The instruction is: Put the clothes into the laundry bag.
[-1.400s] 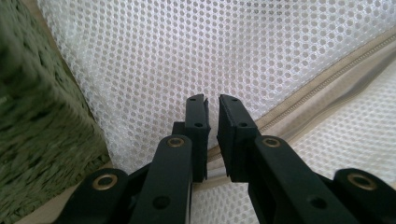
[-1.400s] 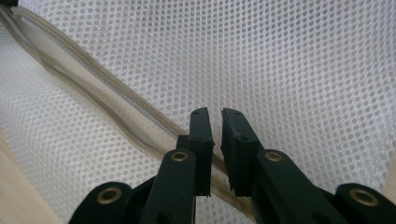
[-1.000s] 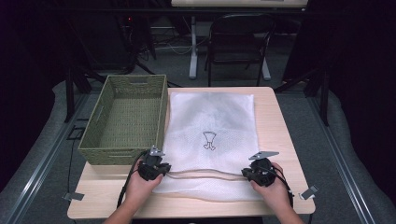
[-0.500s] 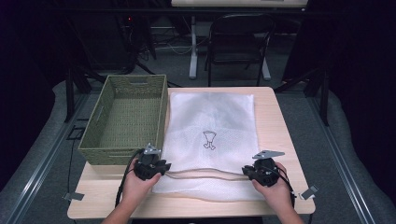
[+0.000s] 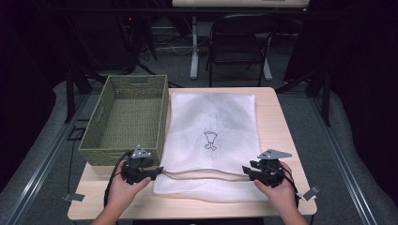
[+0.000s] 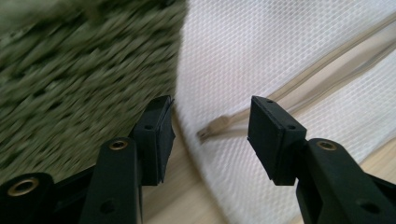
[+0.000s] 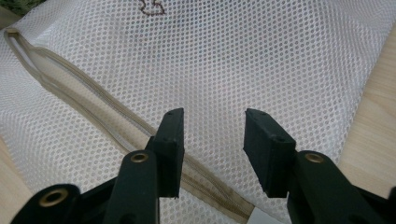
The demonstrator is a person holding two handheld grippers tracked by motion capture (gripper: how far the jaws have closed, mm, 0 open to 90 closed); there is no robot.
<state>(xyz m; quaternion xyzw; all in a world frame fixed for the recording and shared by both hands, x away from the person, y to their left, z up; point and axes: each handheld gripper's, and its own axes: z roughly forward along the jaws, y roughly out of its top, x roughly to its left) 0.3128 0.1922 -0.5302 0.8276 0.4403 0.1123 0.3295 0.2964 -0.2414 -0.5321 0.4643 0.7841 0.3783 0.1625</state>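
Fingers apart over mesh bag, wooden table, dark room.

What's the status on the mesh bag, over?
Left gripper and right gripper just opened, nothing between jaws. Mesh bag flat on table, zipper open. Basket alongside, not obstructing.
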